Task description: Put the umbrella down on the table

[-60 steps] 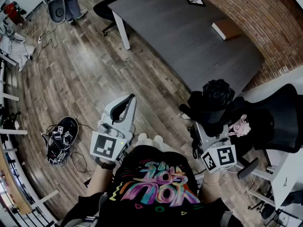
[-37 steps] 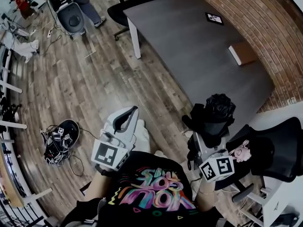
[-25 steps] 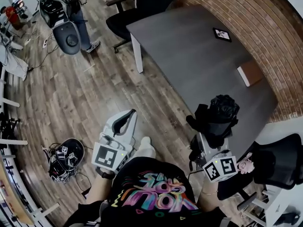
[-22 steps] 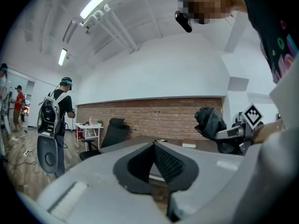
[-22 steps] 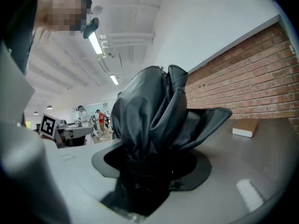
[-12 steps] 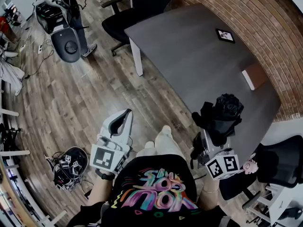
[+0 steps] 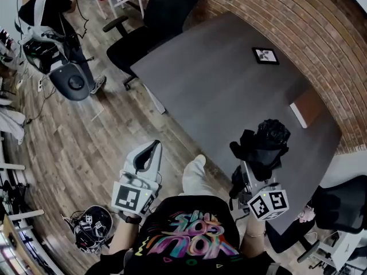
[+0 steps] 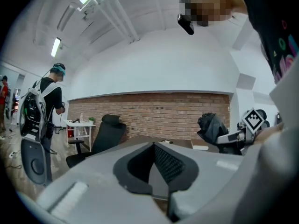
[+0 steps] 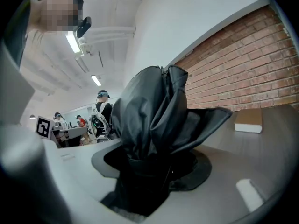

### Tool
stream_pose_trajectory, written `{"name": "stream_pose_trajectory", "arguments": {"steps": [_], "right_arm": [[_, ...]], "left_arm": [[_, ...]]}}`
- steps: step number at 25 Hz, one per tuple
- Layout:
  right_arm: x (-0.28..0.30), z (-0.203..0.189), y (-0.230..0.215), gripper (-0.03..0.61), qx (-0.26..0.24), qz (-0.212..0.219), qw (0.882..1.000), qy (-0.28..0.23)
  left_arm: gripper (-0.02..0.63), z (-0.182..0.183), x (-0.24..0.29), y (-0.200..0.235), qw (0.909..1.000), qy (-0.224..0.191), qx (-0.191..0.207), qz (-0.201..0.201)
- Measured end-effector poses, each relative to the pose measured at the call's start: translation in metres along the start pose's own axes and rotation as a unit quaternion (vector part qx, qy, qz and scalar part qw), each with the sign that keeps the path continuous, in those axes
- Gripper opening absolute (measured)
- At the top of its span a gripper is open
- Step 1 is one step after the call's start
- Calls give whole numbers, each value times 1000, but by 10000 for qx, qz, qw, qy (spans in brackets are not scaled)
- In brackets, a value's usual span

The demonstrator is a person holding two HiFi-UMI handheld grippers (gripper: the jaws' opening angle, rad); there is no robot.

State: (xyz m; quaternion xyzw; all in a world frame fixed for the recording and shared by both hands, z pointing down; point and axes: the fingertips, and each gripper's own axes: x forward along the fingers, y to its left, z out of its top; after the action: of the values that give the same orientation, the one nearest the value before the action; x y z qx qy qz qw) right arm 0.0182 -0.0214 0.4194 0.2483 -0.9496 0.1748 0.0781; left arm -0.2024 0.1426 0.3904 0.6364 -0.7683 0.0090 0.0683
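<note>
**Holding the folded umbrella (image 7: pixel 265 145) above the tabletop's (image 7: pixel 218 79) near edge**

A large grey tabletop is seen against a brick wall, with a black office chair (image 7: pixel 163 10) drawn up at its far corner. The black umbrella, folded and bunched, is held upright over the tabletop's near edge and is not set down on it. Its lower part is pinched between the jaws of the right gripper (image 7: pixel 249 168). The left gripper (image 7: pixel 153 149) is held well apart over the wooden floor (image 7: pixel 86 136), its jaws pressed together with nothing between them. A brown box (image 7: pixel 307 105) and a small framed card (image 7: pixel 265 55) are laid on the tabletop nearer the wall.
</note>
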Motion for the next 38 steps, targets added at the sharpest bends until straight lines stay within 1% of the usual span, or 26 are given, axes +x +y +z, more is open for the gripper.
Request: {"name": "stream_pose_trajectory", "arguments": {"steps": [3,6,9,13,17,24,25,28,30,33,35,36,38], "right_arm": [[24,25,-23,252,-8,-132,9999,-69],[40,42,-53,252,-15,-367,9993,-102],[48,53,-83,252,196,-638,9976,-199],[49,64,-121,252,359,-1030,9935,-310],[48,65,-139,252,443,-1332,9896,-313],[44,70,-154,252,521,-1749,9826,-351],[44,71,-154,252,538,-1841,9807,-368],[44,75,-152,252,589,-2149,9740,-407],[45,78,-154,252,619,-2320,9698,-424],[44,80,-153,253,492,-2564,9646,-363],[44,82,-154,253,328,-2676,9626,-268],[44,81,-155,253,322,-2701,9620,-230],[44,77,-157,253,461,-2726,9608,-182]], "left_arm": [[-2,16,53,1,9996,20,33,-278],[-2,26,104,-8,9980,108,103,-610],[-2,34,148,-17,9951,200,216,-944],[-2,50,200,-31,9904,172,362,-1325],[-2,55,231,-43,9853,118,405,-1654],[-2,53,273,-67,9729,208,377,-2273],[-2,54,280,-69,9699,207,367,-2399],[-2,58,301,-78,9571,172,418,-2861],[-2,60,316,-84,9498,200,434,-3092],[-2,64,334,-97,9384,251,419,-3422],[-2,65,343,-111,9306,337,355,-3627],[-2,65,347,-118,9261,367,338,-3738],[-2,64,350,-132,9151,336,384,-4000]]}}
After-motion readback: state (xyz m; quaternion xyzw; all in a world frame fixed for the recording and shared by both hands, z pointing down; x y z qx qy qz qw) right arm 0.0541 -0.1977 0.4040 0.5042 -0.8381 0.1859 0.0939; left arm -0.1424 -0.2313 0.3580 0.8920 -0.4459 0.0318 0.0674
